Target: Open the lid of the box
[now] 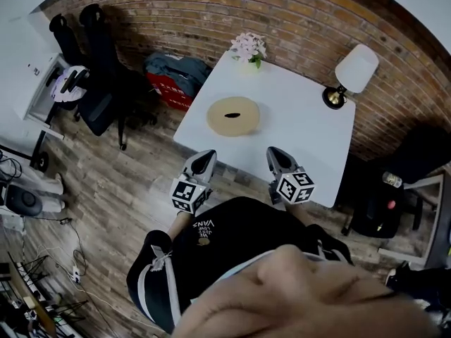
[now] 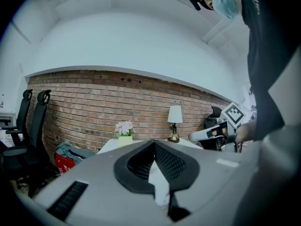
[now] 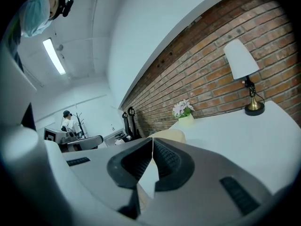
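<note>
Both sets of jaws are fully closed on nothing: left gripper (image 2: 154, 145) and right gripper (image 3: 152, 142), side by side just off the near edge of the white rectangular table (image 1: 310, 139). Round flat tan box (image 1: 243, 127) sits mid-table ahead of them, its lid (image 1: 217, 115) still on, dark oval slot (image 1: 233, 111) in the lid's centre. Looks light and stiff, probably slides easily. I'd pinch the lid at the slot or rim and steady the base with the other gripper.
</note>
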`<control>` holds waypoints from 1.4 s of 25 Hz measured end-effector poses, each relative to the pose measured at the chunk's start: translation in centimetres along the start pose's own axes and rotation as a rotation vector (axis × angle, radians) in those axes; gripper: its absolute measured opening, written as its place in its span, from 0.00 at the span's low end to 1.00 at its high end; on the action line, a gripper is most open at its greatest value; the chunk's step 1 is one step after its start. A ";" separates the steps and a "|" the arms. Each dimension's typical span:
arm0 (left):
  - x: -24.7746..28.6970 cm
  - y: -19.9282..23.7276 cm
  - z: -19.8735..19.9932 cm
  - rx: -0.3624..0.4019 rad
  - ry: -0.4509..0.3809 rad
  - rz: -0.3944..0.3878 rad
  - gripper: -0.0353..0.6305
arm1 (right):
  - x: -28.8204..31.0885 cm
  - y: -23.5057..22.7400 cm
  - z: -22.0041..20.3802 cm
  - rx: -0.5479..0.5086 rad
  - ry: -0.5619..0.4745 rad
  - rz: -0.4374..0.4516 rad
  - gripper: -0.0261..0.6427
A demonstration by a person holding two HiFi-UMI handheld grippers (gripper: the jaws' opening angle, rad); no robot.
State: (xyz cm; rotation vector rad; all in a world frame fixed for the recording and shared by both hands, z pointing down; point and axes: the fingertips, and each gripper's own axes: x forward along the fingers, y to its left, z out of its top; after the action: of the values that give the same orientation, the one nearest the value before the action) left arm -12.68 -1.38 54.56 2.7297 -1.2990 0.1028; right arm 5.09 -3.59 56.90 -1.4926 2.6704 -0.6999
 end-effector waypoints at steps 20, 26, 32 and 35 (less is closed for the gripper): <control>5.9 1.4 -0.4 0.001 0.036 -0.083 0.07 | 1.9 -3.7 1.5 0.015 0.000 -0.057 0.05; 8.8 0.6 -0.1 -0.004 0.040 -0.058 0.07 | 2.5 -6.2 2.5 0.021 0.022 -0.020 0.05; 11.9 -0.3 -0.2 -0.003 0.046 -0.034 0.07 | 3.3 -8.2 3.3 0.002 0.049 0.043 0.05; 13.4 -0.9 -0.4 -0.001 0.057 -0.023 0.07 | 3.6 -9.2 3.5 -0.018 0.059 0.073 0.05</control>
State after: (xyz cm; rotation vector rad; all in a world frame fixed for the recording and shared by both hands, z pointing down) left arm -3.57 -11.09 56.42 2.7192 -1.2521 0.1772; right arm 11.27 -11.96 57.96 -1.3915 2.7656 -0.7287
